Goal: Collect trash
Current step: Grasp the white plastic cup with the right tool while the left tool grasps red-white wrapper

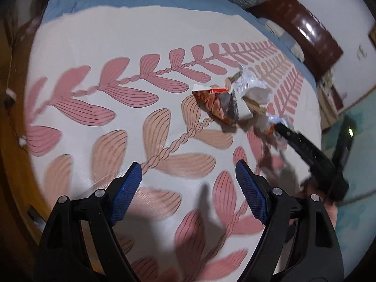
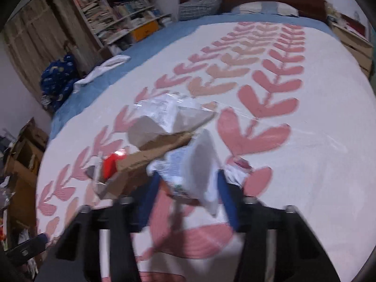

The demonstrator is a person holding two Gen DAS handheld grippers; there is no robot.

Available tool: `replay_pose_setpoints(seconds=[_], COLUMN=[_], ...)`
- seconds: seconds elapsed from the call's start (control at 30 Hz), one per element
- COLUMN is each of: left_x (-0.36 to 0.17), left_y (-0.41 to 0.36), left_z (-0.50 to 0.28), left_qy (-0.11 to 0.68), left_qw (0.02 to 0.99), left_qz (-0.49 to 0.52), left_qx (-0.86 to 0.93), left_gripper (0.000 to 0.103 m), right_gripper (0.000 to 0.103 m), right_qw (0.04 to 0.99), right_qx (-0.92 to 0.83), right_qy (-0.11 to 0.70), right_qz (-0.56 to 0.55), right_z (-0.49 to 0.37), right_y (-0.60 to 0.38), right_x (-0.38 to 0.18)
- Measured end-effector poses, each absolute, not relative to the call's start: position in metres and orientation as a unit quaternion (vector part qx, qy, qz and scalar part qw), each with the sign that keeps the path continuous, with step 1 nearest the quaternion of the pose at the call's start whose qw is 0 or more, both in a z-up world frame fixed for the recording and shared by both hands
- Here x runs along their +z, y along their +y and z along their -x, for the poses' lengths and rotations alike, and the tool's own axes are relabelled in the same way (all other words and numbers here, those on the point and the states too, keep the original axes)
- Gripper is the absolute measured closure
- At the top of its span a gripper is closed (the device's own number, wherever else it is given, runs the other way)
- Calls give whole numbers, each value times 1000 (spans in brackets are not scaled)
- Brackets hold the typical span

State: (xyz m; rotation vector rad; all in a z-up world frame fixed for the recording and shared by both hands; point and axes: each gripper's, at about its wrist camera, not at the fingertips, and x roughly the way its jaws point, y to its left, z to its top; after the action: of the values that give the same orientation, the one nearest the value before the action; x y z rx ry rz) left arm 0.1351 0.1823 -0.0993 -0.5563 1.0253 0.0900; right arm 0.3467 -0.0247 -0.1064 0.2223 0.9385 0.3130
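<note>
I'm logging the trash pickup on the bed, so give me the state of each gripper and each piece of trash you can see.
Left gripper: open, empty, above the bedspread.
Right gripper: closed on a crumpled white wrapper.
Red-orange snack wrapper: lying loose.
Silver foil wrapper: crumpled, lying loose.
Cardboard piece: lying loose.

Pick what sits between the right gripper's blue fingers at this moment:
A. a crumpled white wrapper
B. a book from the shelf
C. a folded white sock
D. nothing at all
A: in the right wrist view the right gripper has its blue fingers on either side of a crumpled white wrapper above the patterned bedspread.
</note>
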Motion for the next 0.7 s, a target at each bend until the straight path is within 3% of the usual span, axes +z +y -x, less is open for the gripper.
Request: replay_pose_setpoints(seconds=[0.03, 0.1, 0.33, 0.7], left_x=[-104, -108, -112, -140], left_y=[183, 180, 162, 129], left_z=[-140, -149, -188, -240], left_qy=[481, 478, 448, 478], left_qw=[832, 832, 843, 850], left_qz=[273, 277, 293, 200], left_qx=[46, 50, 45, 99], left_gripper=[21, 21, 20, 19], right_gripper=[84, 91, 91, 91], right_qw=[878, 872, 869, 857], right_qx=[148, 144, 152, 153], right_qy=[443, 450, 443, 448], right_qz=[-109, -128, -157, -203], right_z=[-342, -339, -316, -290], right_y=[-26, -30, -49, -93], right_x=[-103, -104, -82, -66])
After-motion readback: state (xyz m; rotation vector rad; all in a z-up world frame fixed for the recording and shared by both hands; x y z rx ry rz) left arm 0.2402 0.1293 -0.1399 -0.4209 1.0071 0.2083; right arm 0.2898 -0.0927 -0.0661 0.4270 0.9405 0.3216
